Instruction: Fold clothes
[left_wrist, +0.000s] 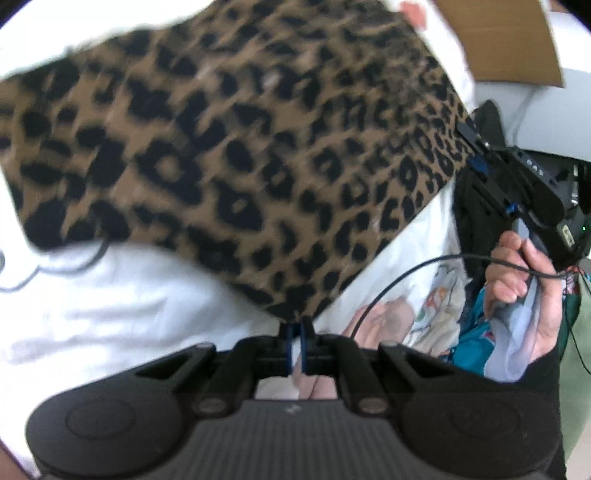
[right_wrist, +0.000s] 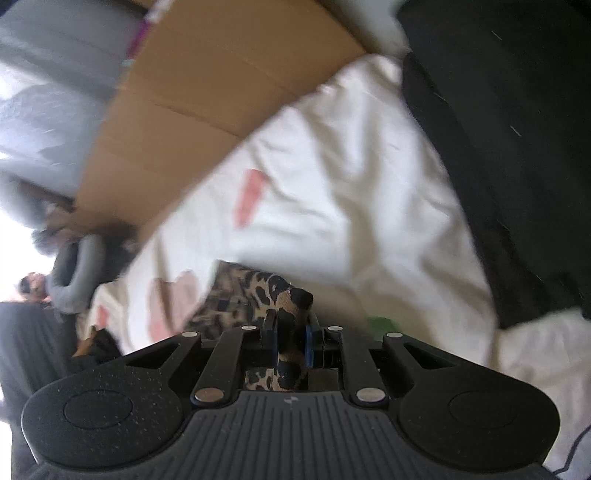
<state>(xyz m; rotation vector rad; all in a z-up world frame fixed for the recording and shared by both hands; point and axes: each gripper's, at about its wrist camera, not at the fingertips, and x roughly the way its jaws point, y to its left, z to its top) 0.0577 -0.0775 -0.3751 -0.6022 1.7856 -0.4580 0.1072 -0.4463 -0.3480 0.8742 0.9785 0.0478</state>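
A leopard-print garment (left_wrist: 240, 147) hangs spread out above white bedding (left_wrist: 110, 314) in the left wrist view. My left gripper (left_wrist: 297, 328) is shut on its near bottom corner. At the right of that view my right gripper (left_wrist: 471, 138), carried by a hand (left_wrist: 524, 280), pinches the garment's far right corner. In the right wrist view a bunched fold of the leopard-print garment (right_wrist: 258, 295) runs between the fingers of my right gripper (right_wrist: 291, 332), which is shut on it. The picture is blurred.
A brown cardboard box (right_wrist: 203, 92) lies at the back, partly on the white bedding (right_wrist: 351, 184). Dark black fabric (right_wrist: 517, 147) covers the right side. Loose colourful clothes (left_wrist: 476, 343) are piled under the hand, and a black cable (left_wrist: 406, 277) loops across there.
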